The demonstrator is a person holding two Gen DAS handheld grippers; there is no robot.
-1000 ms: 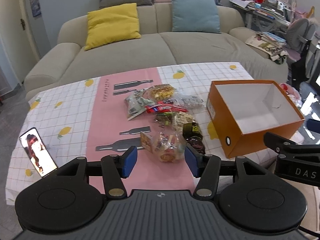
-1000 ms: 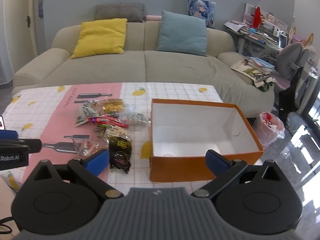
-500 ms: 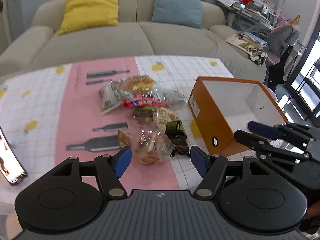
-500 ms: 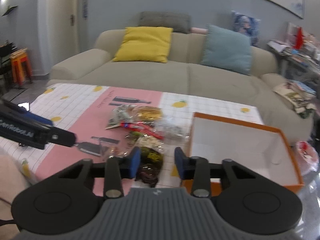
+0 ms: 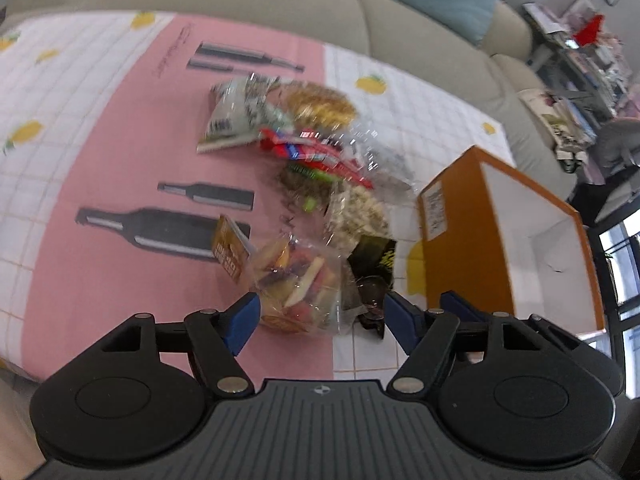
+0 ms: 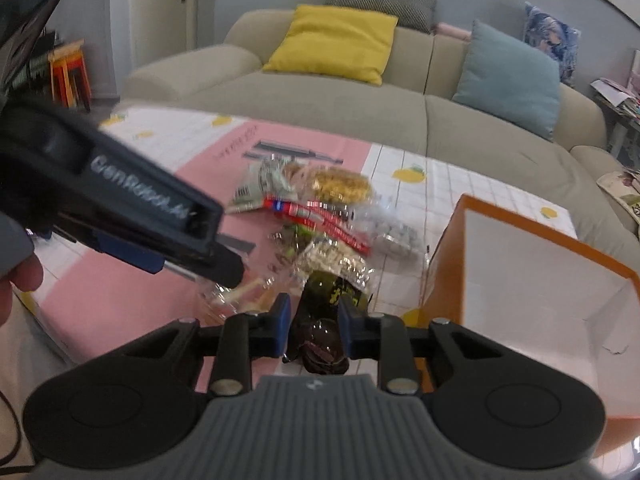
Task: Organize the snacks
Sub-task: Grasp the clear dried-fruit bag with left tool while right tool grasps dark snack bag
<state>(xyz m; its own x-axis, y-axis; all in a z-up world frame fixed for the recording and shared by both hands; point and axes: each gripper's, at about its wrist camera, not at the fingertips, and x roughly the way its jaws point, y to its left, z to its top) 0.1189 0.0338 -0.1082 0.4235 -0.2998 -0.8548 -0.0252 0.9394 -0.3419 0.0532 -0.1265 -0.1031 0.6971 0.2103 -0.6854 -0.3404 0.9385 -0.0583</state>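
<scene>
From the left wrist camera I see my left gripper (image 5: 320, 316) spread wide, its blue-padded fingers (image 5: 243, 319) on either side of a clear crinkly bag of mixed coloured sweets (image 5: 298, 284) without pressing it; the bag lies on the pink stripe of the lemon-print checked tablecloth (image 5: 100, 240), close to the table's near edge. Just to the right of that bag lies a dark glossy snack packet with yellow lettering (image 6: 324, 320), and in the right wrist view my right gripper (image 6: 313, 322) is drawn in narrow around it, a blue pad (image 6: 282, 322) close on each side; I cannot tell whether they actually touch or pinch the wrapper. Behind these two, toward the far edge, the rest of the snack pile (image 5: 304, 152) runs in a heap: a pale printed pouch, a gold crinkled one, a red strip packet and clear bags of small pieces, all blurred. The open orange cardboard box with a white inside (image 5: 508, 236) stands at the right end of the table, just beside the dark packet. A beige sofa (image 6: 360, 96) carries a yellow cushion (image 6: 332, 42) and a blue one.
</scene>
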